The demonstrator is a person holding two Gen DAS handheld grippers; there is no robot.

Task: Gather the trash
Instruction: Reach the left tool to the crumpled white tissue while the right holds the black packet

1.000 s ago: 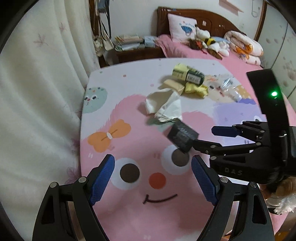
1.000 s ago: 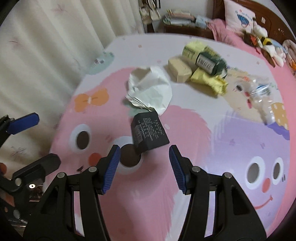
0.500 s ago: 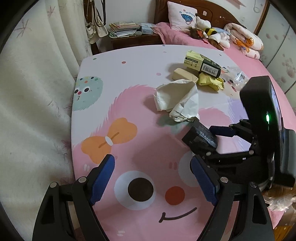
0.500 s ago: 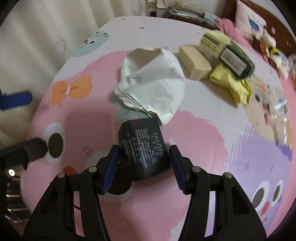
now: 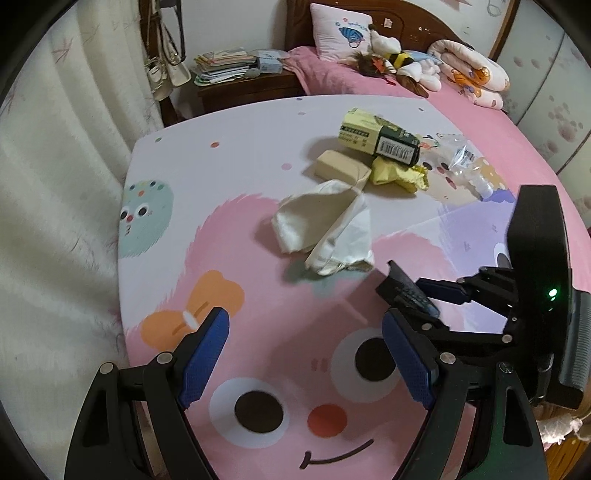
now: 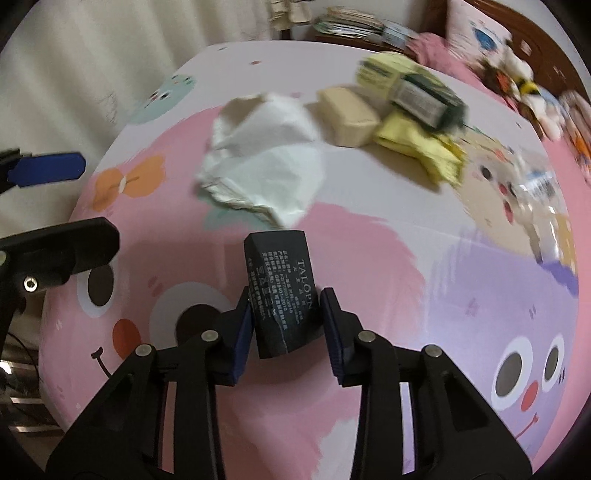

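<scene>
two grippers are seen over a table (image 5: 229, 170) covered in a smooth cartoon-printed cloth of pink, white and purple. the right gripper (image 6: 286, 319) is clamped on a small black box (image 6: 282, 295), a creased cardboard carton with white print, pinched between the blue pads and held near the cloth; whether it touches the cloth cannot be told. the left gripper (image 5: 306, 354) is held with its ribbed blue fingers (image 5: 205, 352) wide apart, nothing between them. five more pieces of trash are counted on the table: one crumpled white paper (image 5: 327, 225), one beige block (image 5: 341, 168), one yellow wrapper (image 5: 397, 175), one yellow and green carton (image 5: 378, 138), and one clear plastic bottle (image 5: 469, 168). only in the left wrist view are a nightstand (image 5: 247, 86) with stacked books and a pillow (image 5: 341, 31) shown sharply; in the right wrist view the box's print is shown.
</scene>
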